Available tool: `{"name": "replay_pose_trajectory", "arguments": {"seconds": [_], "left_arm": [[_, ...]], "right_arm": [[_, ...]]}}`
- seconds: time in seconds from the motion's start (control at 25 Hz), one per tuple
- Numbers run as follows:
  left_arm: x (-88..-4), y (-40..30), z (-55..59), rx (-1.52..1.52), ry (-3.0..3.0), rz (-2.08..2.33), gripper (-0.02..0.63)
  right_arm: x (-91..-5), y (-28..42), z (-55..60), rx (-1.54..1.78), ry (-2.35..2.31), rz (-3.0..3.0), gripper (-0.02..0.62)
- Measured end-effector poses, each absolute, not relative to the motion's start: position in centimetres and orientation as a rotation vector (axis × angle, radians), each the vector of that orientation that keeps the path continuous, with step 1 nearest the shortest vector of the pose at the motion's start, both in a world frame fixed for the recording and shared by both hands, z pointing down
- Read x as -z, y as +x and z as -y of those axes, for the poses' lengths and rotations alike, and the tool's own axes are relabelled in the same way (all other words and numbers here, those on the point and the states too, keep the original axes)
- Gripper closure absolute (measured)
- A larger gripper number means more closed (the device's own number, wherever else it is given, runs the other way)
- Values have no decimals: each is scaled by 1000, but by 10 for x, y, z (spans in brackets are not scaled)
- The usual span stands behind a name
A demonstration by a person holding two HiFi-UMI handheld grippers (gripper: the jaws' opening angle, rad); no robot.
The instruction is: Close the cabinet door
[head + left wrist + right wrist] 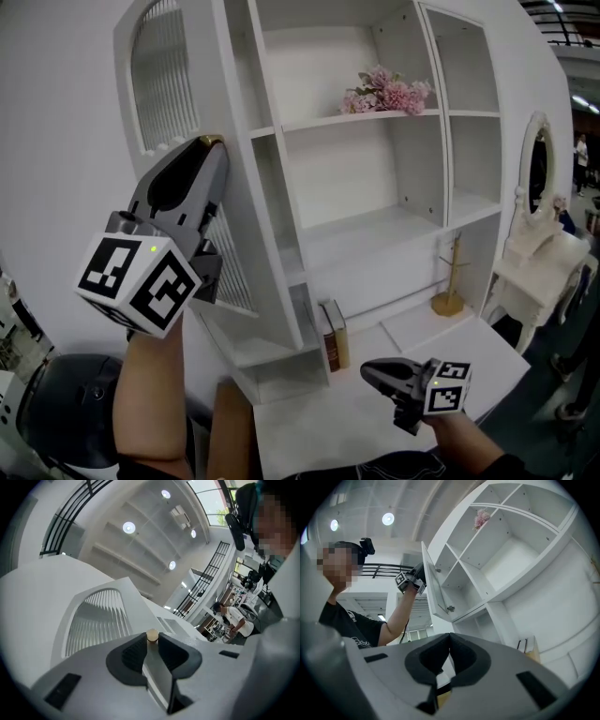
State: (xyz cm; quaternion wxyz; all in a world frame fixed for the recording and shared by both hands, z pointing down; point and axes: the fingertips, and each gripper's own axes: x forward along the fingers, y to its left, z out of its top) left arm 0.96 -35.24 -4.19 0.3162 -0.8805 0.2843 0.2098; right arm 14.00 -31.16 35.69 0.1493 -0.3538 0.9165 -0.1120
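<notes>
Your right gripper [370, 371] sits low and close to you, its jaws pressed together on nothing. Your left gripper [151, 641] is clamped on the free edge of the cabinet door [161, 70], just under its knob [152, 635]. The door stands swung out from the white cabinet [366, 197], with pink flowers [386, 92] on a shelf beyond.

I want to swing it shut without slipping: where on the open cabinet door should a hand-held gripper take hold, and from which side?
Grip the cabinet door at its free edge beside the small knob, coming edge-on with one jaw on each face. The panel is thin there, and that edge lies farthest from the hinges. The left hand-held gripper holds it that way.
</notes>
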Motion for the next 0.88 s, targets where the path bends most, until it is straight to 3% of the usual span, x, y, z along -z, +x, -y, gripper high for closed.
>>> {"name": "replay_pose_trajectory", "arguments": {"seconds": [0.88], "left_arm": [[43,71,410,-406,-2130,-893,531]], "right_arm": [[-356,203,323,306,-1086,-2581,589]]}}
